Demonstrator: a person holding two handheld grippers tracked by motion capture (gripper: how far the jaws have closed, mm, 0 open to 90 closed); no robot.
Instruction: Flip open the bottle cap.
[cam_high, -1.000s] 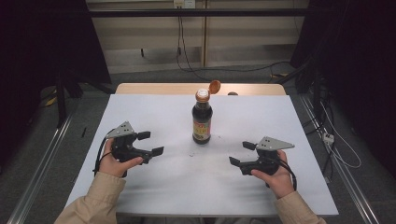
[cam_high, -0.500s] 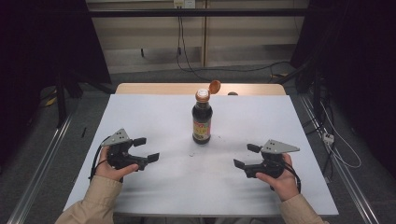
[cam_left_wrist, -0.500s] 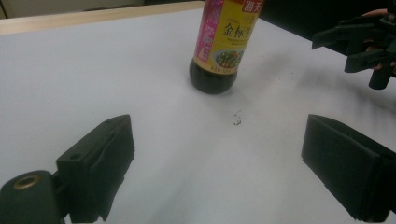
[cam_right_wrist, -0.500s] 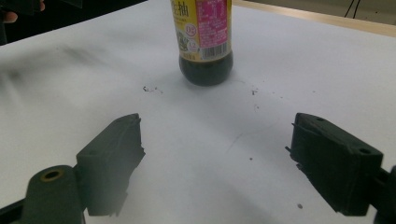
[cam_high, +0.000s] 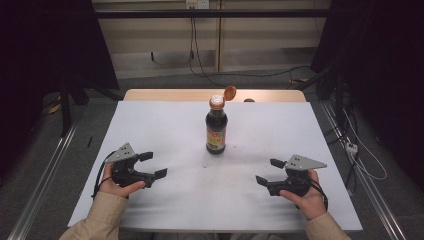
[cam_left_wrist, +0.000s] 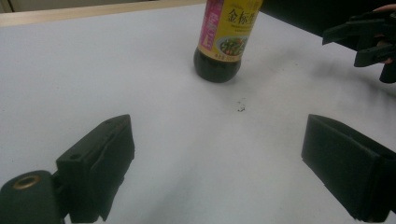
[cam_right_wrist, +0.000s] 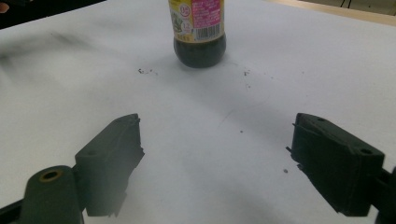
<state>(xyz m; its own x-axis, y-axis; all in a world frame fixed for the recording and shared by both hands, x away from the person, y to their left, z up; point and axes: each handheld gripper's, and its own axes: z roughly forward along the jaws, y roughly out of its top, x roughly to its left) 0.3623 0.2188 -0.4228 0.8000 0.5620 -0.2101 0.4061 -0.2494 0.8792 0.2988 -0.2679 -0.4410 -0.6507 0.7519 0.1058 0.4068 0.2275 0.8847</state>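
A dark sauce bottle (cam_high: 216, 130) with a yellow and pink label stands upright in the middle of the white-covered table (cam_high: 165, 125), its orange flip cap (cam_high: 229, 92) hinged open. My left gripper (cam_high: 155, 165) rests low at the front left, open, with bare table between its jaws (cam_left_wrist: 217, 135); the bottle (cam_left_wrist: 224, 42) is well ahead of it. My right gripper (cam_high: 268, 171) sits at the front right, also open and holding nothing (cam_right_wrist: 215, 123), its jaws having just widened slightly. The bottle (cam_right_wrist: 198, 32) stands beyond it.
Small dark specks (cam_left_wrist: 240, 106) lie on the white cover near the bottle's base. A strip of bare wood (cam_high: 165, 94) shows along the table's far edge. Cables (cam_high: 260, 75) run over the floor behind, and metal rails (cam_high: 40, 190) flank both sides.
My left gripper has drawn back toward the front edge and sunk a little. The right gripper has shifted slightly toward the right front. The bottle has not moved.
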